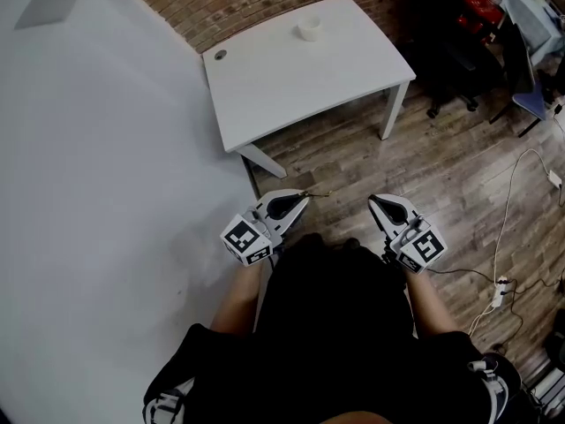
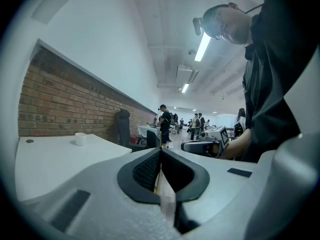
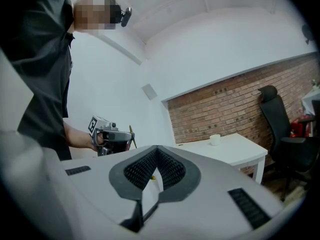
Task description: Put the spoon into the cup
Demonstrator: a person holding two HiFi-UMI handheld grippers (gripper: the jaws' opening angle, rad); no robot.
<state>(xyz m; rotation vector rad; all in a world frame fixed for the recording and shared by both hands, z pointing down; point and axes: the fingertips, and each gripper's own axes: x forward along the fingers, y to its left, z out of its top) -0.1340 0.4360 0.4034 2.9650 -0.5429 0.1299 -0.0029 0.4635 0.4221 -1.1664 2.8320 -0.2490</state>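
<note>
Well back from a white table (image 1: 265,87), a person in dark clothes stood on a wood floor, holding a gripper in each hand close to the waist. The left gripper (image 1: 300,200) had its jaws pressed together on the spoon (image 3: 131,134). The spoon was a thin, pale golden sliver poking out past the jaw tips, too slight for its bowl to be made out. The right gripper (image 1: 374,201) was closed as well, with nothing between its jaws. The cup (image 1: 308,29), small, white and upright, sat well apart from both grippers, near the table's far edge beside a brick wall.
</note>
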